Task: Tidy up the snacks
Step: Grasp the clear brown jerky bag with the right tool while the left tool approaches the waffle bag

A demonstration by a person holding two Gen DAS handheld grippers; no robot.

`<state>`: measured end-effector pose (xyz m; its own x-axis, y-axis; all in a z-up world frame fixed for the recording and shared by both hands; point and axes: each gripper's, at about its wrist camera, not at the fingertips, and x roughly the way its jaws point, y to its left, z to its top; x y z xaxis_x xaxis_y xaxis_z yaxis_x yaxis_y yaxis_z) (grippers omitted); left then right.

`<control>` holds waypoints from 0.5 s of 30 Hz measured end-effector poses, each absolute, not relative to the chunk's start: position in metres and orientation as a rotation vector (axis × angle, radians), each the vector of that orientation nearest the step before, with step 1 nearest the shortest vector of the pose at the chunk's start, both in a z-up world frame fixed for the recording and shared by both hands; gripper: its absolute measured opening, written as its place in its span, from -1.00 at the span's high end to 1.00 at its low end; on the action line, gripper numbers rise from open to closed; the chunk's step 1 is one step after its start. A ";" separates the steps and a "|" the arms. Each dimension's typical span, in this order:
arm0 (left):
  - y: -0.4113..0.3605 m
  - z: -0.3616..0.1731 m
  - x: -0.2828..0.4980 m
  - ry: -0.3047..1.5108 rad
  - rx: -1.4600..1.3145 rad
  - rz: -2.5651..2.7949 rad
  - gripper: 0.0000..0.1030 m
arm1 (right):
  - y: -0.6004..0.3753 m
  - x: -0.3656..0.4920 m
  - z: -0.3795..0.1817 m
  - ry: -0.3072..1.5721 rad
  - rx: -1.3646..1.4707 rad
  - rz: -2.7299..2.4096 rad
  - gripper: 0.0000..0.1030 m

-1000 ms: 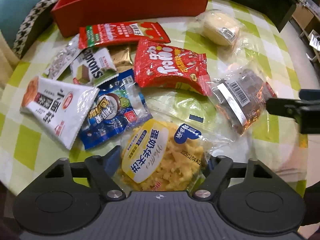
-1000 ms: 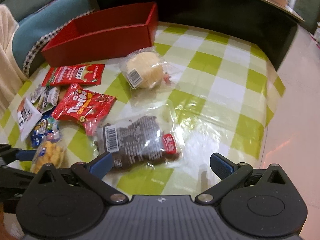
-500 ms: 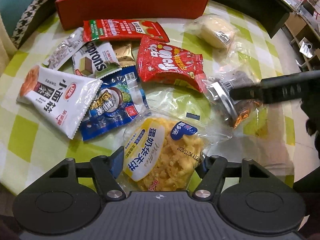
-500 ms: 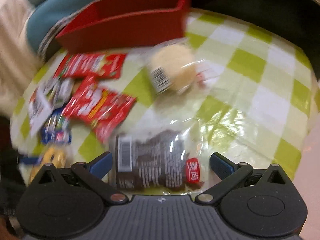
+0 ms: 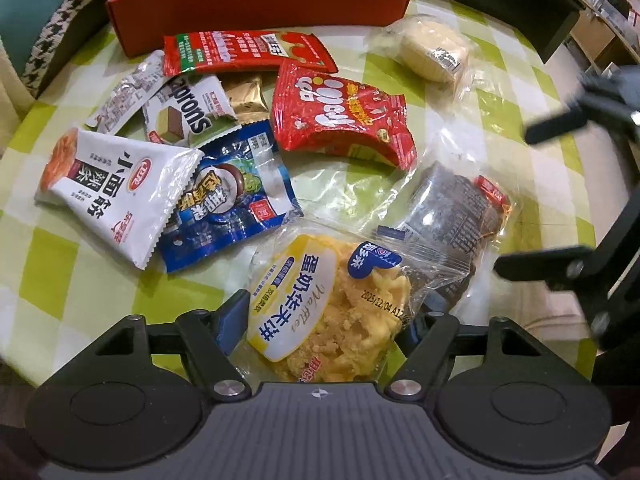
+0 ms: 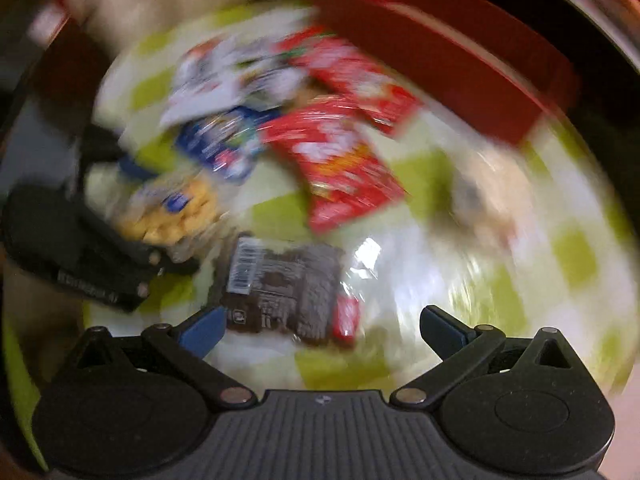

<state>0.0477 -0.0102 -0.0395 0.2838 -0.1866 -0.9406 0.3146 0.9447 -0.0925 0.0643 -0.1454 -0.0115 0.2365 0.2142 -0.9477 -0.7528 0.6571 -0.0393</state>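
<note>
Basically, green-checked tablecloth (image 5: pixel 52 264) carries a red box (image 5: pixel 256 4) at the far edge, snack packs scattered in front of it. Left gripper (image 5: pixel 324 316) clenched on the yellow egg-waffle pack (image 5: pixel 332 300), jaws just reopened slightly. Right gripper (image 6: pixel 320 326) spread wide, nothing gripped, over the brown cake pack (image 6: pixel 288 288); that view is badly blurred.

Right wrist view badly blurred; red box (image 5: pixel 260 4) cut off above.
</note>
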 end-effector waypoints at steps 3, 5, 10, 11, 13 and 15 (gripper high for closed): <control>-0.010 -0.040 0.048 1.241 0.109 -0.325 -0.52 | -0.123 0.064 -0.012 1.171 -0.773 0.839 -1.00; -0.009 -0.041 0.049 1.241 0.098 -0.323 -0.53 | -0.121 0.074 -0.011 1.231 -0.693 0.838 -1.00; 0.005 -0.044 0.056 1.251 0.034 -0.335 -0.56 | -0.178 0.083 -0.007 1.394 -0.191 0.675 -1.00; 0.005 -0.044 0.057 1.251 0.031 -0.340 -0.56 | -0.189 0.078 -0.013 1.441 -0.061 0.647 -1.00; 0.004 -0.045 0.058 1.249 0.034 -0.343 -0.57 | -0.194 0.068 -0.027 1.499 0.111 0.598 -1.00; 0.004 -0.045 0.060 1.249 0.029 -0.342 -0.57 | -0.199 0.067 -0.037 1.494 0.277 0.520 -1.00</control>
